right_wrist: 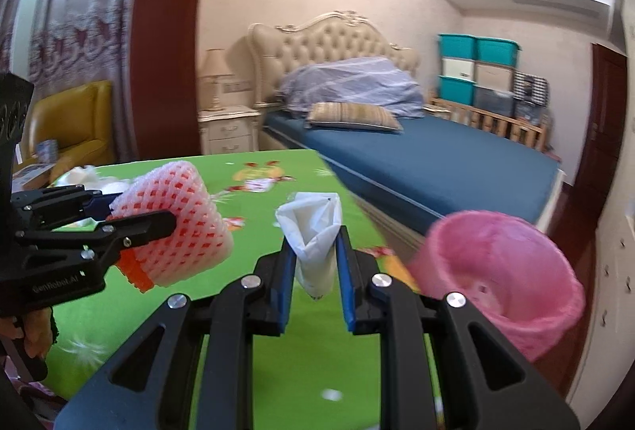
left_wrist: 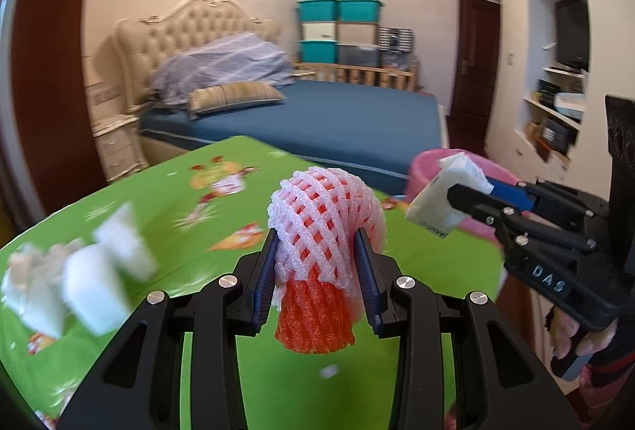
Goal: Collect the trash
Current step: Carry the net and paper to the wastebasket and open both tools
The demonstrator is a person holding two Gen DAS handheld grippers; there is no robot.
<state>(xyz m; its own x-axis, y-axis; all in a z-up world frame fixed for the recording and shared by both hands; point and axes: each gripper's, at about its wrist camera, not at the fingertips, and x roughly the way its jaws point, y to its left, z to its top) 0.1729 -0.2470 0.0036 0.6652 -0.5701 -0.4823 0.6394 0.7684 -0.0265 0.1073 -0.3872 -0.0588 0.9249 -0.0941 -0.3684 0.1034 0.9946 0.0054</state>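
My left gripper (left_wrist: 315,251) is shut on a pink and orange foam fruit net (left_wrist: 325,227) and holds it above the green table (left_wrist: 198,215). The net also shows at the left of the right wrist view (right_wrist: 174,223). My right gripper (right_wrist: 315,243) is shut on a white crumpled wrapper (right_wrist: 313,231), also held above the table. In the left wrist view the right gripper (left_wrist: 456,199) and its wrapper (left_wrist: 440,195) are near the pink bin (left_wrist: 428,160). The pink-lined bin (right_wrist: 508,271) stands just off the table's right edge.
Several blurred white scraps (left_wrist: 79,279) lie on the table's left part; they also show far left in the right wrist view (right_wrist: 91,178). A blue bed (right_wrist: 436,160) stands beyond the table. Shelves (left_wrist: 555,112) line the right wall.
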